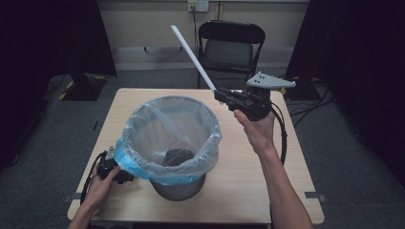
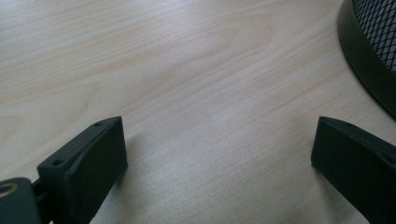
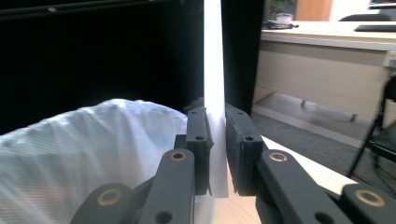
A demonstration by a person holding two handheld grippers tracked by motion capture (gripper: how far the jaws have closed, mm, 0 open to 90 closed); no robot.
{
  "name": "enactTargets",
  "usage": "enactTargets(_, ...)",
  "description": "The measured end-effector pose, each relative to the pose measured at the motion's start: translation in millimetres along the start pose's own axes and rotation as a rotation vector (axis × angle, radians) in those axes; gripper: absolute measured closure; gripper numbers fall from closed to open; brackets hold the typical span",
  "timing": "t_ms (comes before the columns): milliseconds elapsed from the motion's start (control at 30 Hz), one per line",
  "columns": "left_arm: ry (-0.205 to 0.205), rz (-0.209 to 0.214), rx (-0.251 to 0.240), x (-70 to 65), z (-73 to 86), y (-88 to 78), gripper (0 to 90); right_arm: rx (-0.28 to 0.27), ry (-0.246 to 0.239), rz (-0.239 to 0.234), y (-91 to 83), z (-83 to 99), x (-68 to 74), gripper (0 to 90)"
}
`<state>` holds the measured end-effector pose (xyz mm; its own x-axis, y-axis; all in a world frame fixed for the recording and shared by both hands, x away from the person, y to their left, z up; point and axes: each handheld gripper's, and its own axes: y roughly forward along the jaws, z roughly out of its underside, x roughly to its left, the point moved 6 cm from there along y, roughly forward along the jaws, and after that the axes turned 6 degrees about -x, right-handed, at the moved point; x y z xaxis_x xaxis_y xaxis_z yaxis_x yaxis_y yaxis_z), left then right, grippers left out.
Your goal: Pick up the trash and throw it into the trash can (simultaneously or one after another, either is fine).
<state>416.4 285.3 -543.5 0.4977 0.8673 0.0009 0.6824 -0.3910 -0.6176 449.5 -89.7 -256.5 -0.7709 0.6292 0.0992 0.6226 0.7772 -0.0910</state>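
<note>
Right hand-held gripper [image 3: 216, 154] clenched a light, stiff white strip [image 3: 214, 70] near its end; left hand-held gripper [image 2: 219, 158] lay released beside the bin [image 1: 174, 138].

One counter [image 1: 239, 186] is seen, and on it one mesh bin [image 1: 177, 187] is counted, lined with one clear bag [image 1: 143, 125] edged in blue, with one dark item [image 1: 175, 157] glimpsed inside. Two hand-held grippers are counted, the left hand-held gripper [image 1: 116, 170] and the right hand-held gripper [image 1: 220, 95], and two hands are tallied, one on each. One white stick [image 1: 193, 57] is noted, and one folding chair [image 1: 230, 45] is seen behind the counter.
</note>
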Motion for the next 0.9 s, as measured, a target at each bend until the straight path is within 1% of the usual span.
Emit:
enactTargets(67,0.001,0.001,0.001,0.0,0.1,-0.1,2.8,-0.001,0.013,-0.034,-0.1,-1.1,6.4,80.7)
enactTargets(233,-0.001,0.001,0.0,-0.1,0.0,0.0,2.8,0.0,0.001,-0.059,-0.1,-5.1,18.2,80.8)
enactTargets(400,-0.001,0.001,0.0,-0.2,0.0,0.0,2.8,-0.01,0.006,-0.106,-0.5,-8.9,28.4,80.8)
enactTargets(500,-0.003,0.001,-0.001,-0.3,0.0,0.1,2.8,-0.017,0.032,-0.161,-0.3,-10.8,37.2,80.8)
enactTargets(600,-0.001,0.001,0.0,-0.1,0.0,0.0,2.8,-0.025,0.042,-0.208,0.4,-12.9,45.5,80.8)
enactTargets(733,-0.001,0.001,0.0,-0.2,0.0,0.0,2.8,-0.017,0.038,-0.233,1.7,-12.1,52.9,80.8)
enactTargets(900,0.001,0.0,0.001,0.0,0.1,-0.1,2.8,0.01,0.029,-0.262,2.6,-5.6,61.4,80.7)
